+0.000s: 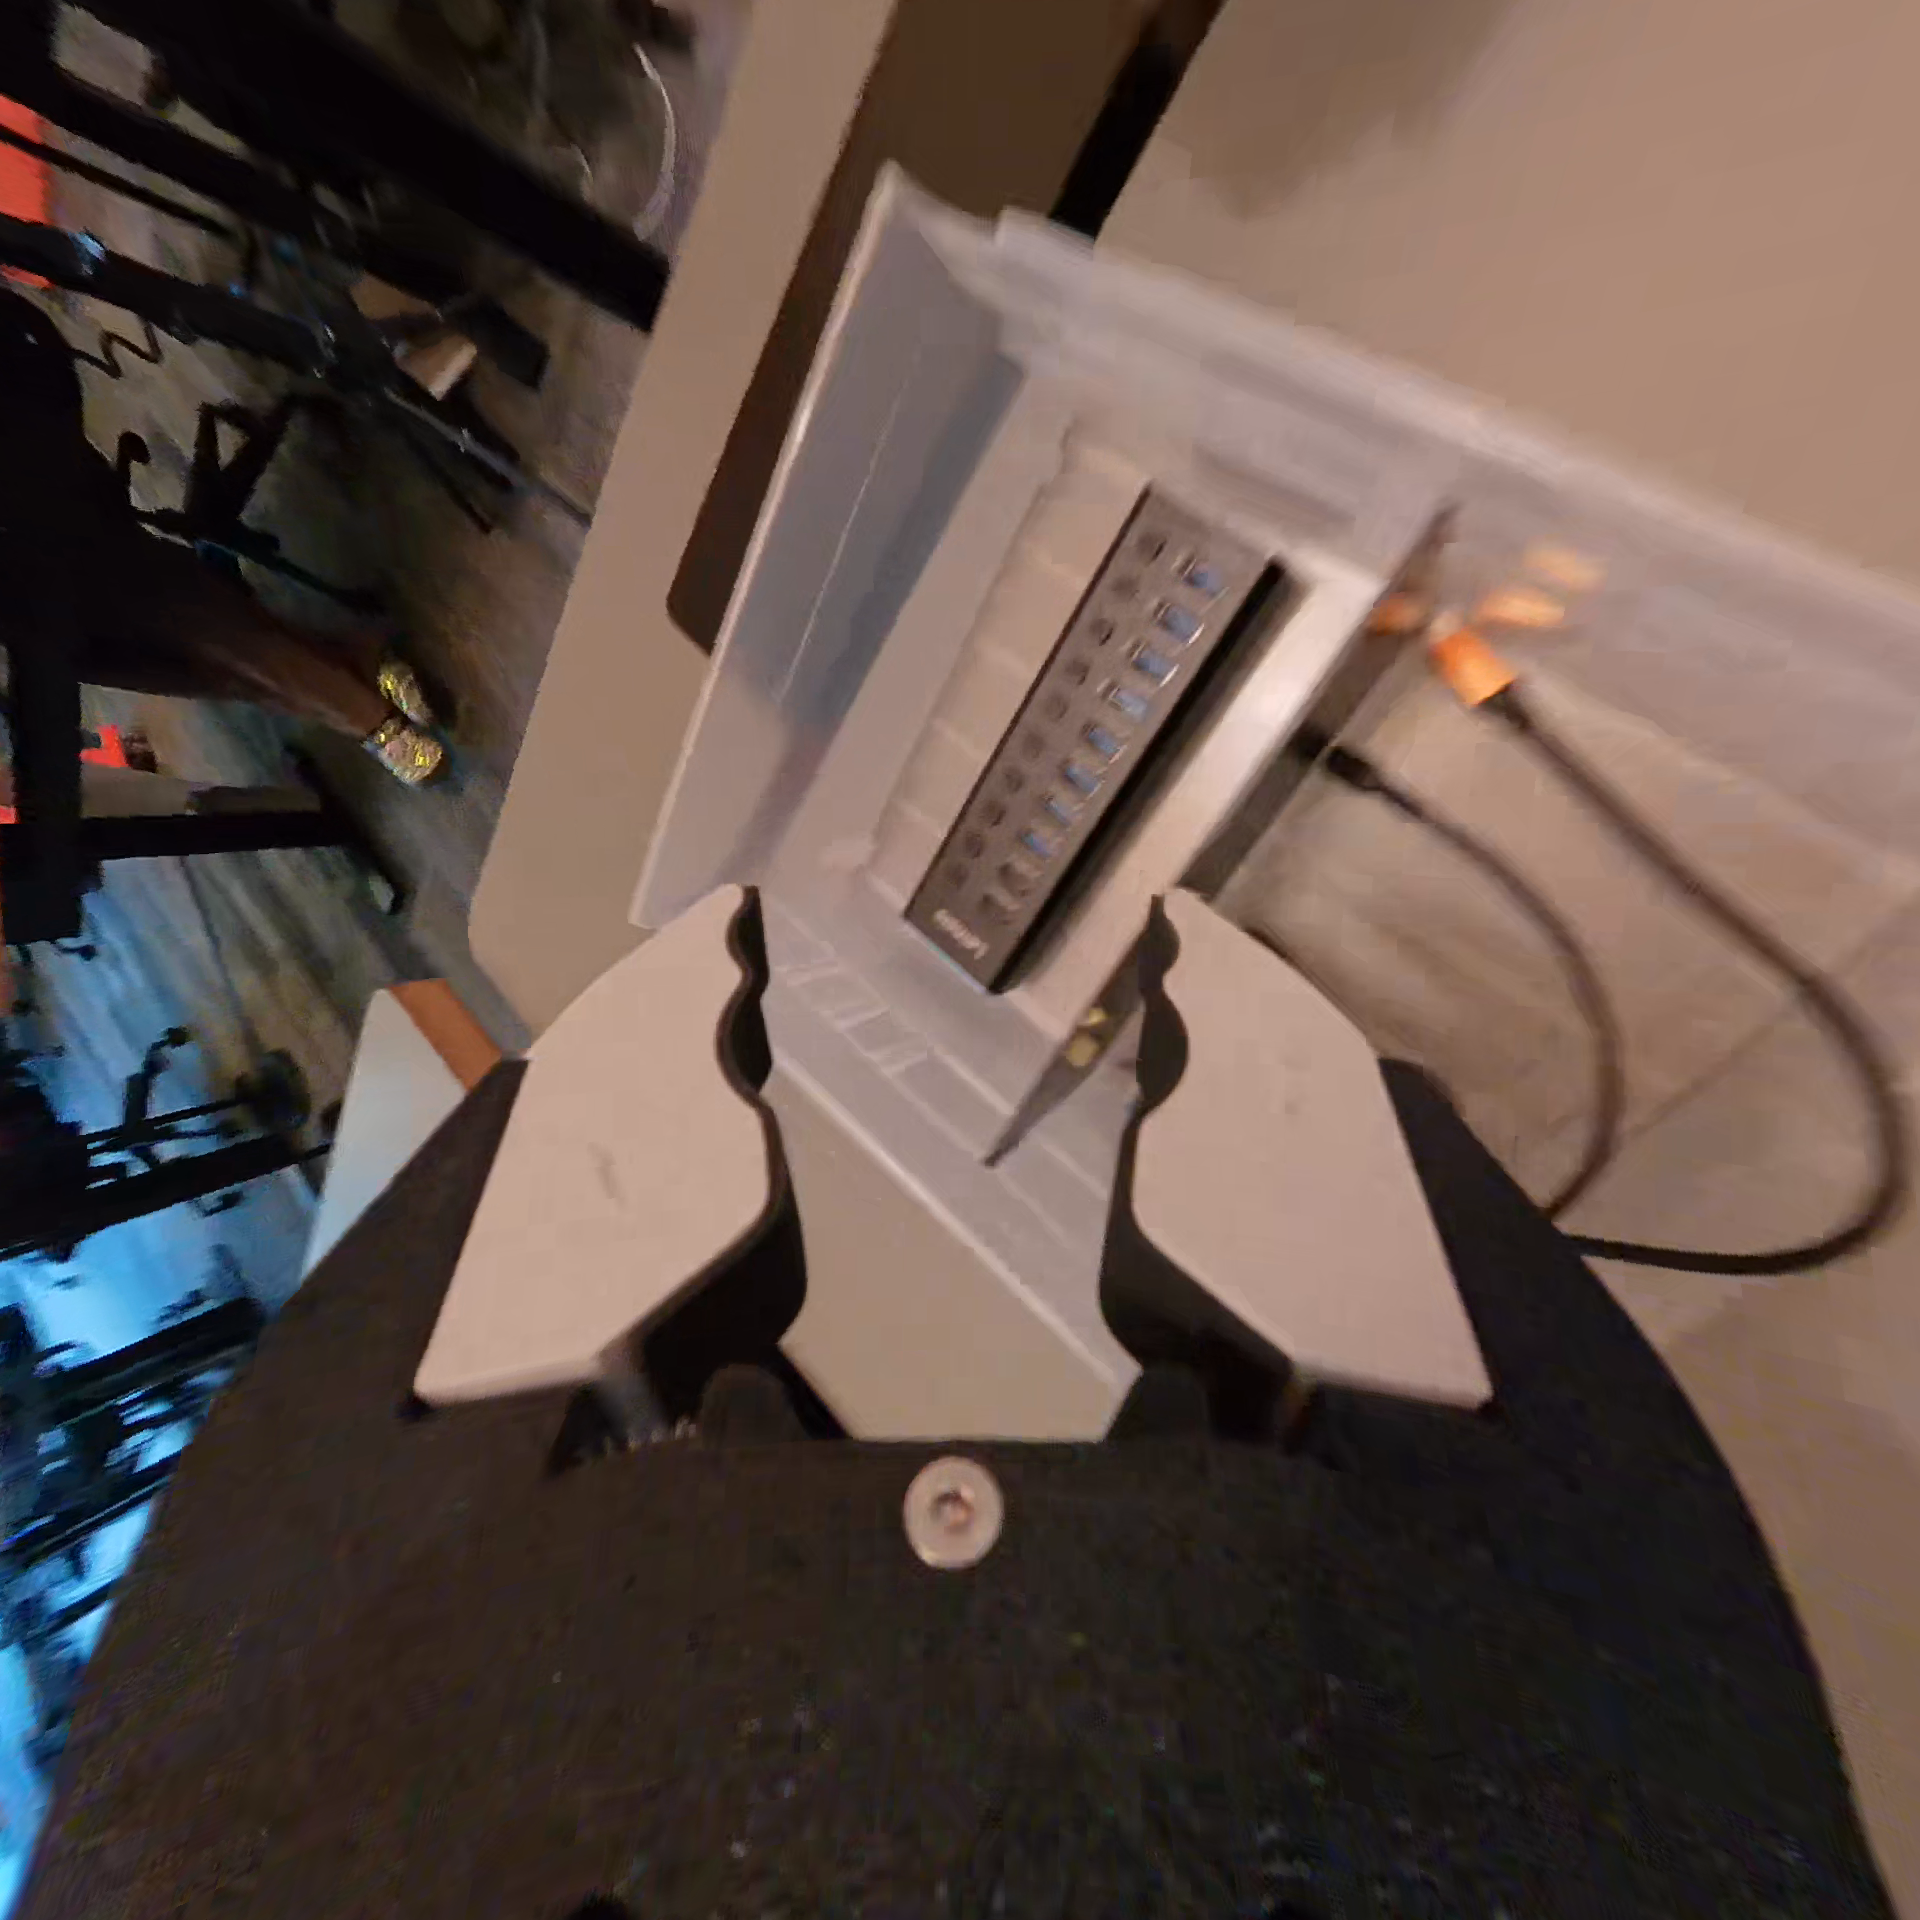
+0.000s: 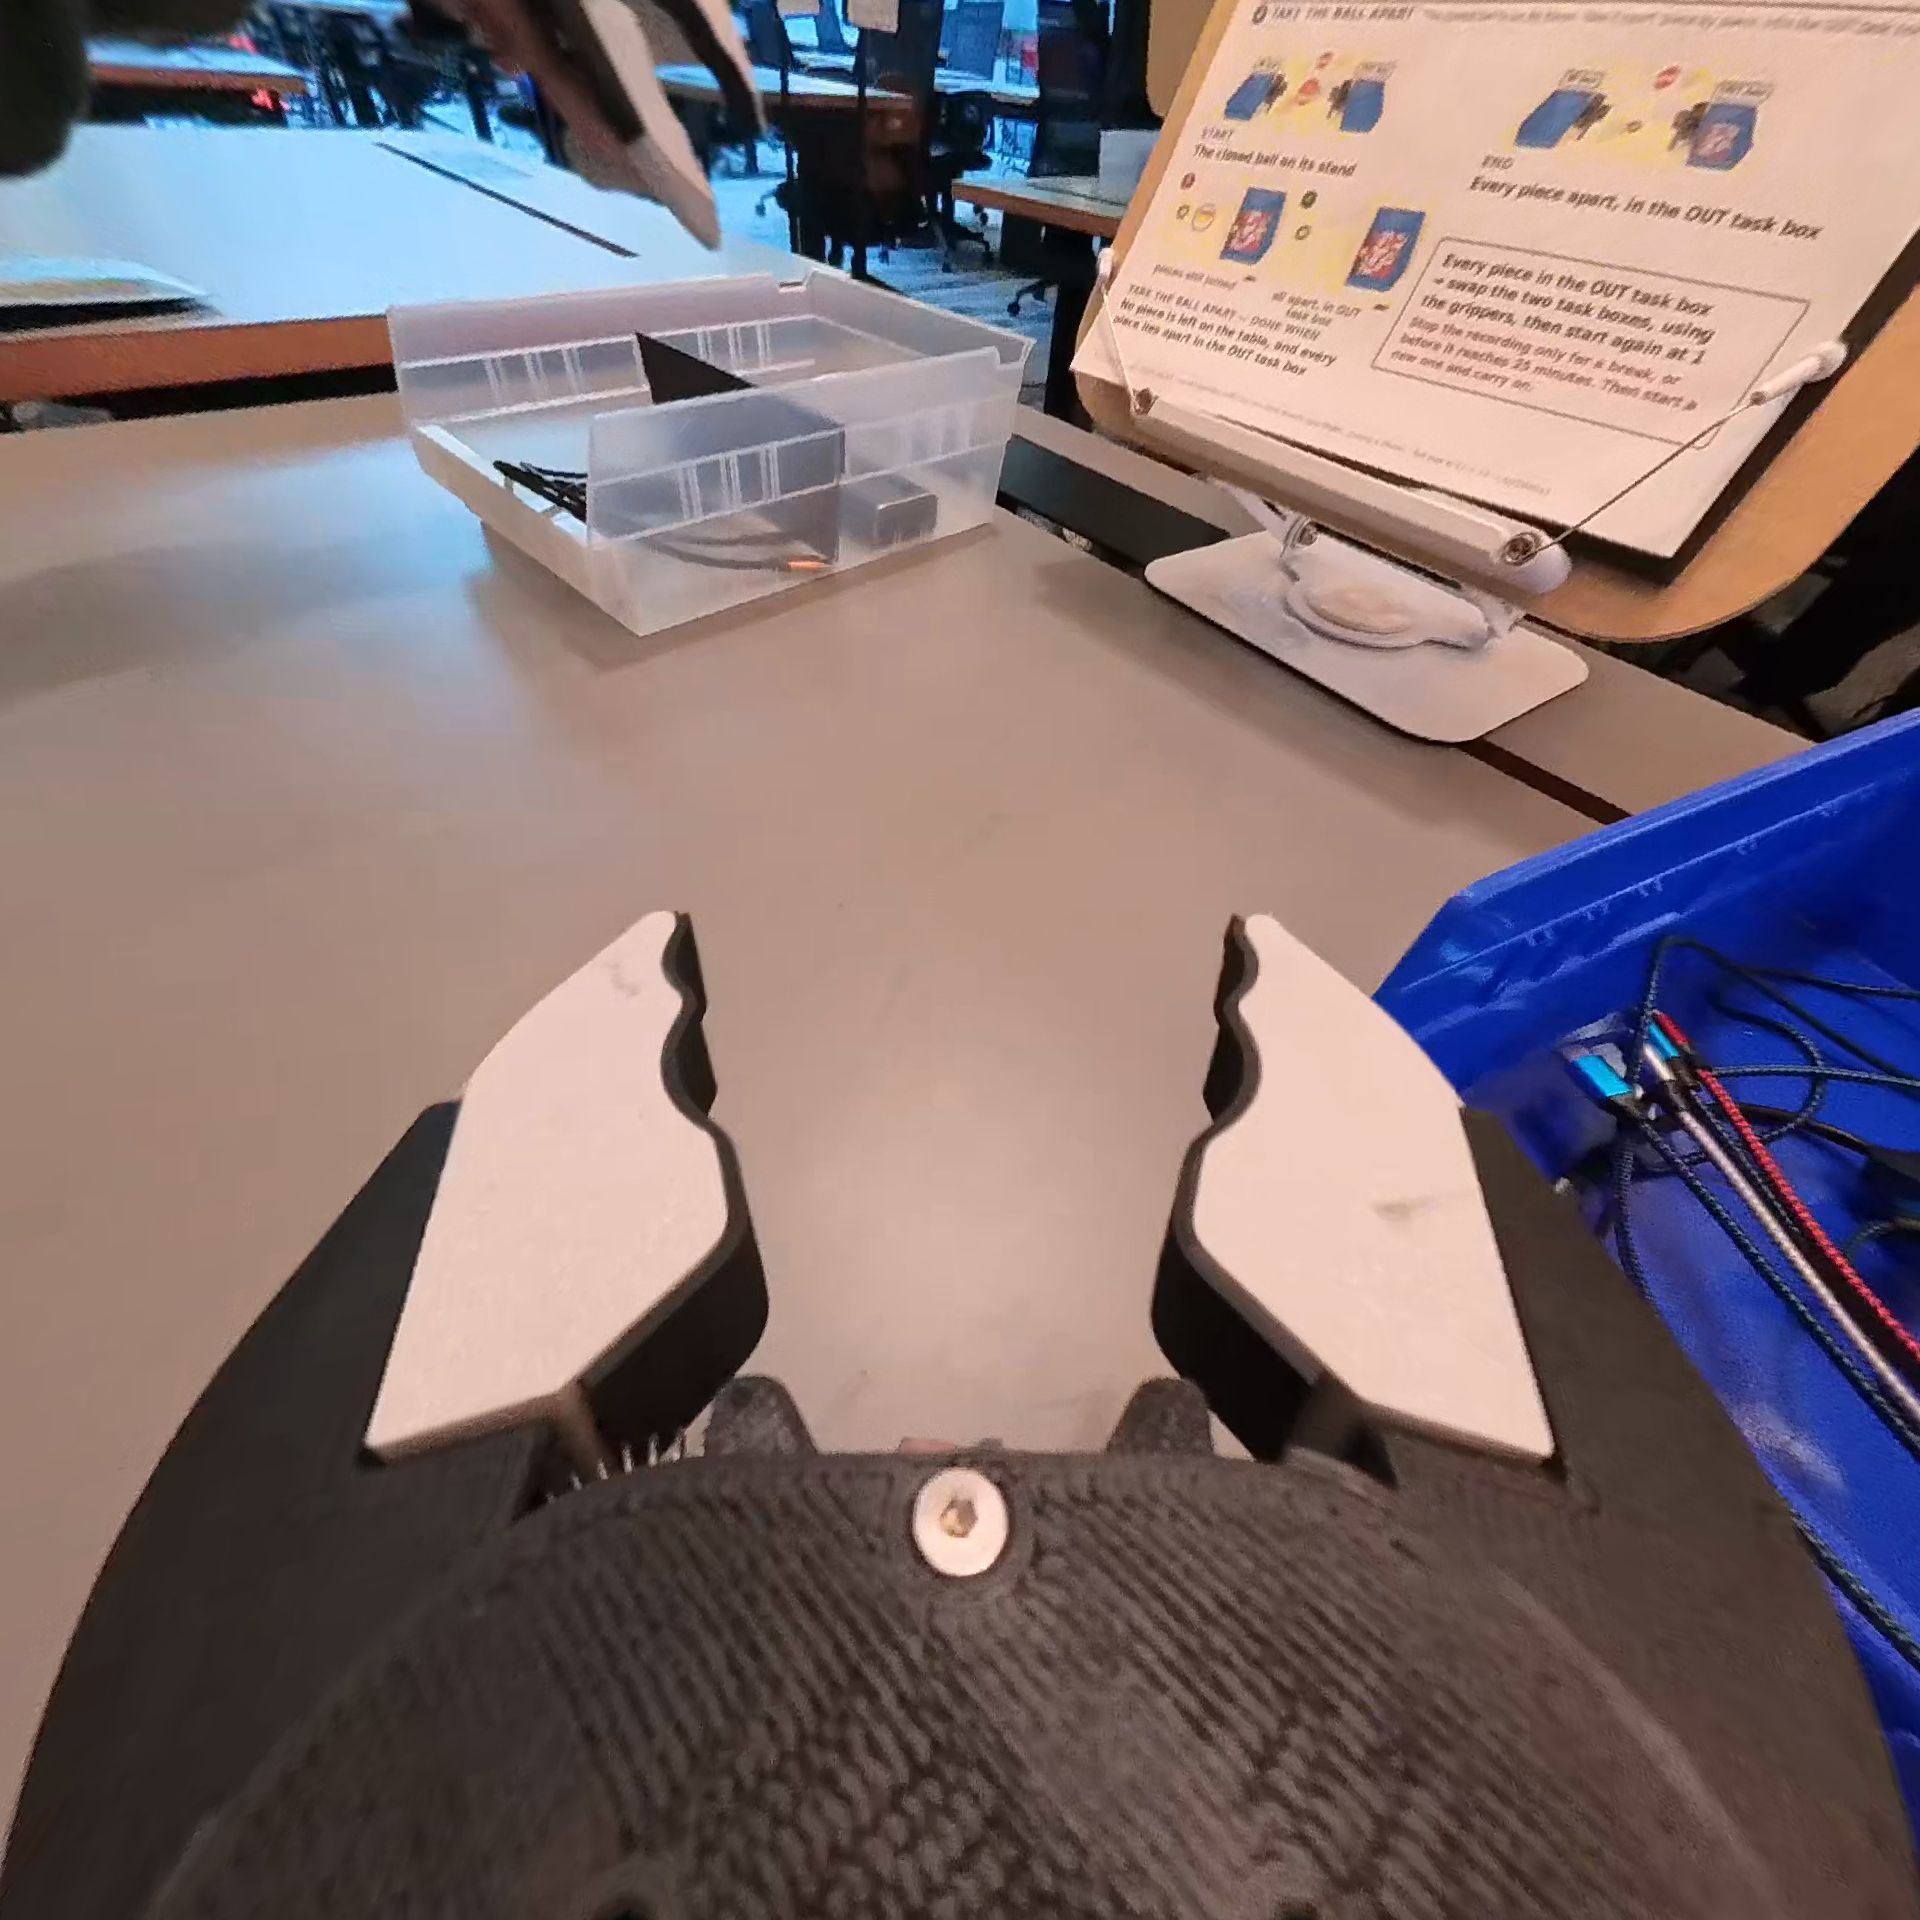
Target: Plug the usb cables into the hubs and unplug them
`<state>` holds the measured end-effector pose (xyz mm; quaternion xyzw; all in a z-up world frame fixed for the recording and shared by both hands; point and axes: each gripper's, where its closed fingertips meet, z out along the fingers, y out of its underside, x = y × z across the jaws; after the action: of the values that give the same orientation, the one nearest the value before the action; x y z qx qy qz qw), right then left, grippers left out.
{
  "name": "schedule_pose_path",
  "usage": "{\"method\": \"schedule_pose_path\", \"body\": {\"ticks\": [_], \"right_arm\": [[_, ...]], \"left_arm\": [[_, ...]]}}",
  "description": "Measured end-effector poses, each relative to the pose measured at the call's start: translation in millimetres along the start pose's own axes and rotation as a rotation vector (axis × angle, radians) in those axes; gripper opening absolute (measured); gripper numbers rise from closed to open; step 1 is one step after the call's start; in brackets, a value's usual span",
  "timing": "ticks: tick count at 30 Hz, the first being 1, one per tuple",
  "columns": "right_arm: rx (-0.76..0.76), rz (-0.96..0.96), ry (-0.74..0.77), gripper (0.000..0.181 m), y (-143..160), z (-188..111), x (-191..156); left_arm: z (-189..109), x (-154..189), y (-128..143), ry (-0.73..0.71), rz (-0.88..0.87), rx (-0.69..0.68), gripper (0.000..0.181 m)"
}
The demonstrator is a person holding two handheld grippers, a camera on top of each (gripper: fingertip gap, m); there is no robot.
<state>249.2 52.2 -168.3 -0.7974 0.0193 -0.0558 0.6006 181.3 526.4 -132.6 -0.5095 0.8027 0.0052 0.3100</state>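
Note:
A clear plastic bin (image 1: 831, 540) holds a black USB hub (image 1: 1101, 748) with a row of blue ports. A thin black divider (image 1: 1247, 831) stands beside the hub. Beyond it lie black cables (image 1: 1590, 987) with orange plugs (image 1: 1475, 665). My left gripper (image 1: 951, 904) is open and empty, hovering just above the bin's near edge. In the right wrist view the same bin (image 2: 717, 582) sits far ahead on the table, with the left gripper (image 2: 717, 156) above it. My right gripper (image 2: 958, 925) is open and empty, low over bare table.
A blue bin (image 2: 1558, 914) at the right holds several braided cables (image 2: 1745, 1143). An instruction board (image 2: 1455, 260) on a white stand is at the back right. The grey table (image 2: 831, 779) lies between my right gripper and the clear bin. Other tables and chairs stand beyond. Some 50 cm of space lies between my two pairs of fingers.

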Motion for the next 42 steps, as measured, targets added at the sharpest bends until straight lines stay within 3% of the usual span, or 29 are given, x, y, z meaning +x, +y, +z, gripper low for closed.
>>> {"method": "schedule_pose_path", "body": {"ticks": [1,5,10,16,23,31,38,42], "right_arm": [[-0.002,-0.004,-0.006,0.096,1.6,1.1,-0.3],[-0.009,0.021,-0.034,0.096,6.1,4.7,-1.1],[-0.027,0.056,-0.087,0.095,15.6,6.8,-3.9],[-0.042,0.105,-0.134,0.093,26.5,12.1,-5.6],[-0.046,0.095,-0.107,0.089,29.5,12.8,-1.4],[-0.041,0.072,-0.091,0.083,22.1,9.3,-4.3],[-0.011,0.047,-0.078,0.082,10.9,6.2,-8.4],[0.010,0.049,-0.078,0.082,4.1,7.0,-12.7]], "left_arm": [[15.7,-4.8,5.3,0.023,0.046,-0.066,0.069],[67.9,-5.6,30.5,0.140,0.238,-0.309,0.069],[112.5,22.5,33.7,0.378,0.247,-0.389,0.069],[146.6,49.5,31.5,0.502,0.287,-0.389,0.068],[149.5,51.8,23.2,0.524,0.295,-0.269,0.061],[138.6,30.5,19.2,0.275,0.408,-0.287,0.060],[100.0,-2.0,-1.3,0.050,0.370,-0.203,0.059],[67.4,-9.4,-17.3,-0.023,0.284,-0.072,0.059]]}}
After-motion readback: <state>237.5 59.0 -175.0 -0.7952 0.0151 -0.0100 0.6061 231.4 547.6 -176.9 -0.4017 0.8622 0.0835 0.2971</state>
